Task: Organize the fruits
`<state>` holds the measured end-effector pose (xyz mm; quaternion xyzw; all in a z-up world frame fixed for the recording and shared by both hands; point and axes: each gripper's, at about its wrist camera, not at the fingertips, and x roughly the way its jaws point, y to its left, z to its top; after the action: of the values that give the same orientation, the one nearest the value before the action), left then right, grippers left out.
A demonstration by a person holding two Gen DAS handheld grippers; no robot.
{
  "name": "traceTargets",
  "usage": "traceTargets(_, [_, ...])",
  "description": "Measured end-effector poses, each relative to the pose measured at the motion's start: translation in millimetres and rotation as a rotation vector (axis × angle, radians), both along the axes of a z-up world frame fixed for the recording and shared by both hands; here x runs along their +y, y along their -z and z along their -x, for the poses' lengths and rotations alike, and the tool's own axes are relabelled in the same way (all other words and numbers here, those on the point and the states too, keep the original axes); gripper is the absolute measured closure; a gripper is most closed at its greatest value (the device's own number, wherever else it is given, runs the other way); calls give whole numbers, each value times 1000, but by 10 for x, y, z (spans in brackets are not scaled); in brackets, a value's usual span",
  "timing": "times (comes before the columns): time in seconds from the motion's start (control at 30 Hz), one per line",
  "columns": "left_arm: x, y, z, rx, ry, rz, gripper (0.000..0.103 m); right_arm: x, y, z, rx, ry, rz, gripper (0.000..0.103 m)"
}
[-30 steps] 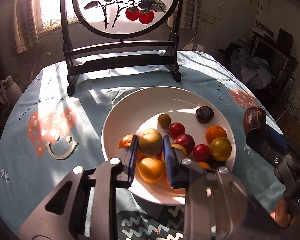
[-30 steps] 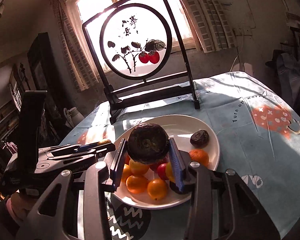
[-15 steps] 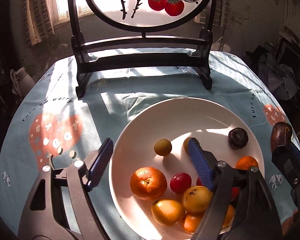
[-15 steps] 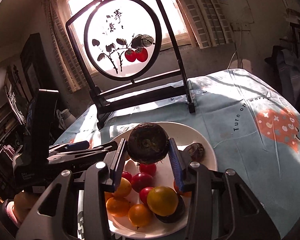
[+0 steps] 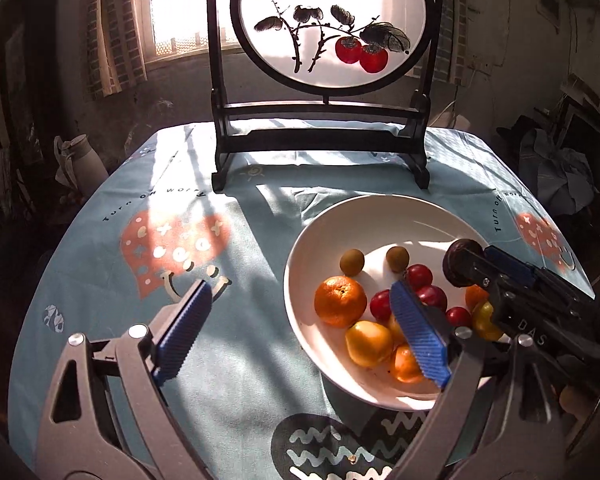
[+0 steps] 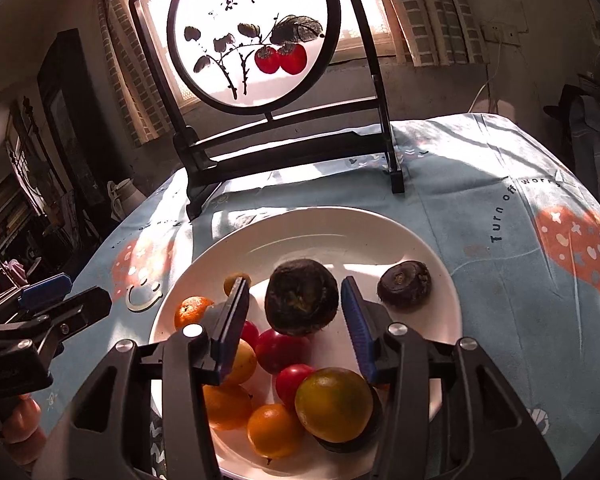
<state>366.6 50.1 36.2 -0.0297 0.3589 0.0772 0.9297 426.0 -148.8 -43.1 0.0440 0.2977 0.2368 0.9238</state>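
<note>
Fruits [image 6: 334,404] are all piled in the white plate [image 6: 320,213] on the blue tablecloth [image 6: 480,216], mostly in the near half of it.

Going left to right: the left gripper [image 5: 300,292] is tilted down toward the plate's left rim. Its jaws have just been opening and now stand really wide, with nothing gripped. One finger hangs over the cloth left of the plate, and the other sits over the fruit inside it.

In the plate on that side there's a mandarin [image 5: 340,301], with two small brownish round fruits [image 5: 352,262] just behind it. Nearer the front rim are red ones [image 6: 282,350] and some yellow-orange ones [image 6: 274,430].

The right gripper [image 6: 295,284] is angled down over the middle of the plate. Its jaws have just been opening too, and they're only modestly apart. A dark fruit [image 6: 302,298] sits between them on top of the red ones, with a gap showing on the left pad side, so it doesn't look pinched.

Right of that, a second dark wrinkly fruit [image 6: 404,288] lies alone near the plate's right rim.

Behind the plate stands a round painted screen [image 6: 256,36] in a black frame.
</note>
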Motion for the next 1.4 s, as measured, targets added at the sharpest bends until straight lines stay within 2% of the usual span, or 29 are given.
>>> traceTargets(0.1, [-15, -21, 207, -20, 2, -28, 9, -19, -108, 156, -2, -12, -8, 49])
traceTargets(0.13, [-19, -33, 279, -27, 6, -36, 8, -28, -150, 231, -6, -19, -7, 39])
traceTargets(0.17, [-19, -46, 350, -33, 10, -42, 8, -40, -187, 318, -15, -26, -3, 38])
traceTargets(0.33, [8, -67, 747, -58, 27, -14, 4, -133, -235, 880, -46, -92, 68, 37])
traceTargets(0.4, [16, -16, 923, -62, 45, 8, 2, -223, -167, 1141, -55, -113, 88, 33])
traceTargets(0.43, [9, 31, 1011, -59, 50, 12, 2, -274, -113, 1271, -59, -124, 100, 14])
traceTargets(0.47, [1, 84, 1096, -61, 58, 16, 2, -328, -54, 1394, -69, -130, 107, 1])
traceTargets(0.53, [-19, 223, 1241, -59, 58, 27, 2, -414, 70, 1620, -95, -137, 136, 1])
traceTargets(0.67, [-116, 457, 1371, -8, 72, 4, 2, -560, 263, 1820, -65, -132, 157, 1])
traceTargets(0.83, [-247, 534, 1496, -17, 91, -63, 2, -668, 373, 1880, -53, -82, 174, 1])
traceTargets(0.97, [-330, 526, 1538, -33, 117, -96, 2, -628, 412, 1864, -39, -94, 184, 1])
traceTargets(1.13, [-352, 535, 1537, -22, 149, -71, 2, -588, 423, 1885, -44, -110, 201, 1])
traceTargets(1.4, [-318, 537, 1536, -17, 143, -45, 2, -591, 419, 1881, -46, -106, 199, 1])
